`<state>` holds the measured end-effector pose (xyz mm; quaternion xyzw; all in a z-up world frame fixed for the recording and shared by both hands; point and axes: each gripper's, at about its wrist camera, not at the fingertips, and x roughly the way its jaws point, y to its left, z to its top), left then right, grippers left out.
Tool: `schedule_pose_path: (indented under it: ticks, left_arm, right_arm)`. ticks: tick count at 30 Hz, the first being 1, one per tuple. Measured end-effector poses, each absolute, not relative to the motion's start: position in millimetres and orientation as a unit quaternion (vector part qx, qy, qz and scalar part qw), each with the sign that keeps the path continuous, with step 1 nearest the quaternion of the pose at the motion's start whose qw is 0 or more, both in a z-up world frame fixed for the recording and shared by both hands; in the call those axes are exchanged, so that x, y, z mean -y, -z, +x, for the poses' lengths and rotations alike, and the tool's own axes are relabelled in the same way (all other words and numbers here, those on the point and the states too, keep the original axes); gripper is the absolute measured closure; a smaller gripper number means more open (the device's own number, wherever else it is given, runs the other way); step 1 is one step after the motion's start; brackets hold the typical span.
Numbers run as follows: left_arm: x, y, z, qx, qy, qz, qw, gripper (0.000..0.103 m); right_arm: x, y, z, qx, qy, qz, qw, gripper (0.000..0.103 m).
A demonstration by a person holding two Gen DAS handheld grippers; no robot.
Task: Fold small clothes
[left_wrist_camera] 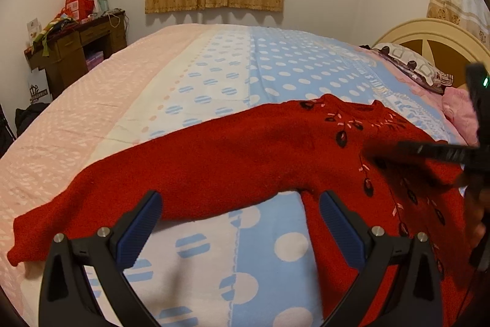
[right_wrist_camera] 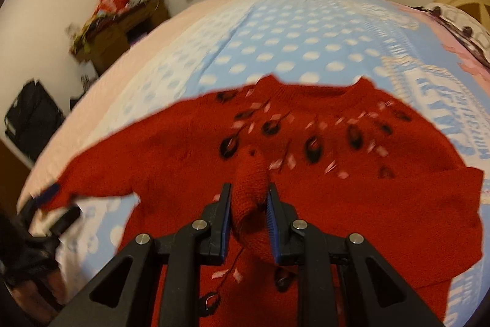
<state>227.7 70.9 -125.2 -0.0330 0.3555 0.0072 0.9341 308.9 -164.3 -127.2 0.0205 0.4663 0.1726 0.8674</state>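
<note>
Right wrist view: my right tool point(right_wrist_camera: 248, 201) is clenched on a bunched sleeve of the red knitted sweater point(right_wrist_camera: 352, 204) spread on the polka-dot bed point(right_wrist_camera: 275, 29). My left tool point(left_wrist_camera: 240, 212) hangs released above the other sleeve.

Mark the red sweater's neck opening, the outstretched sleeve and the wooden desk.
neck opening point(right_wrist_camera: 318, 88), right wrist view, on the collar's far rim.
outstretched sleeve point(left_wrist_camera: 153, 170), left wrist view, mid-length of the sleeve.
wooden desk point(left_wrist_camera: 76, 46), left wrist view, on its drawer front.
</note>
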Motion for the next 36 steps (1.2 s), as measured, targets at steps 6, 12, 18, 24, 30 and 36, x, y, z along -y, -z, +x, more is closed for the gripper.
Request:
schedule_pose_path:
  ticks: [6,12,18,24,30,36]
  left_arm:
    - [-60,117,230,-0.359,0.014,-0.016,0.933,0.0]
    - [-27,104,241,-0.373,0.09,-0.031,0.923,0.0]
    - [33,103,271,-0.399,0.141,0.013,0.906,0.014]
    - [78,133,308,-0.444,0.164,0.044,0.88,0.046]
    - [93,162,334,-0.486,0.167,0.035,0.857,0.084]
    - [78,134,325,-0.446,0.169,0.009,0.879,0.098]
  right_arm:
    - [191,138,291,-0.477,-0.165,0.038,0.862,0.022]
    - [229,128,253,-0.463,-0.13,0.003,0.877,0.022]
    - [251,142,219,-0.457,-0.105,-0.013,0.883,0.022]
    - [262,137,207,-0.431,-0.096,0.005,0.897,0.022]
    - [257,146,204,-0.431,-0.092,-0.004,0.897,0.021]
    - [256,151,205,-0.435,-0.092,-0.008,0.896,0.021]
